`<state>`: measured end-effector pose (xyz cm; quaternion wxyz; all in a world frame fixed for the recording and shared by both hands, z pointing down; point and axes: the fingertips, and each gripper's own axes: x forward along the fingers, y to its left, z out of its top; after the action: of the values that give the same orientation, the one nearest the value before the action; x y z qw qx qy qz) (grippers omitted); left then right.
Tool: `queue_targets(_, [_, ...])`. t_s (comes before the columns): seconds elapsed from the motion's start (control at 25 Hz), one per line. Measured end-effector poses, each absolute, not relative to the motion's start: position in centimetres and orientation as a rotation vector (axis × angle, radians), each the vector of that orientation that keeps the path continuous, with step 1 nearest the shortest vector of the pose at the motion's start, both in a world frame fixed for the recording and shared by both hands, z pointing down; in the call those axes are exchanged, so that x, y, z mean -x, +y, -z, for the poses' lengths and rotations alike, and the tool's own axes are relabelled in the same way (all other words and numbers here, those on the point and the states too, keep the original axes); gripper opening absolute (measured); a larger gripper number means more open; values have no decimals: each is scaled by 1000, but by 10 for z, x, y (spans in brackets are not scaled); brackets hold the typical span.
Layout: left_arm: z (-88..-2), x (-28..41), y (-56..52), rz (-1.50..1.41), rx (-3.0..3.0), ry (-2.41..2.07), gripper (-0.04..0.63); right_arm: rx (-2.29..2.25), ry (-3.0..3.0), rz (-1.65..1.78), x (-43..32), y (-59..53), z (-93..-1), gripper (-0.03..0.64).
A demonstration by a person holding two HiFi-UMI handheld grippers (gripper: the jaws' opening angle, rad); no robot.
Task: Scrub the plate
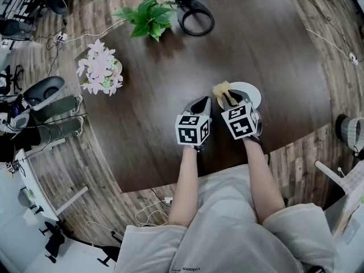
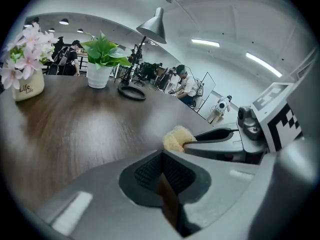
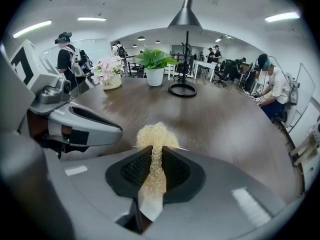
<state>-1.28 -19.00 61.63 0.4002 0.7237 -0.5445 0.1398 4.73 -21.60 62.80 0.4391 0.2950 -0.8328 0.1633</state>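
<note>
Two tools work over one dark, wood-grained bench [image 1: 273, 50]. The right tool [image 1: 230, 99] is clamped on the single scrubber [image 3: 156, 133], a pale yellow, coarse, fibrous pad that bulges past the ribbed black jaw pads. The left tool [image 1: 202, 101] sits just beside it with its jaws pressed together and nothing between them. One round white plate [image 1: 252, 93] lies flat on the bench under the right tool, which covers its near-left part; the scrubber sits at the plate's left edge. Farther off stand two potted plants, one with pink flowers [image 1: 100, 73] and one leafy green [image 1: 149, 17], and one lamp with a black ring base [image 1: 195, 19].
</note>
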Motion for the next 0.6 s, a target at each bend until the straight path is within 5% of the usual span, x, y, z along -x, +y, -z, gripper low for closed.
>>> queue_targets(0.6, [-622, -1, -195, -389, -1837, -1348, 0, -796, -2063, -435, -71, -227, -630, 84])
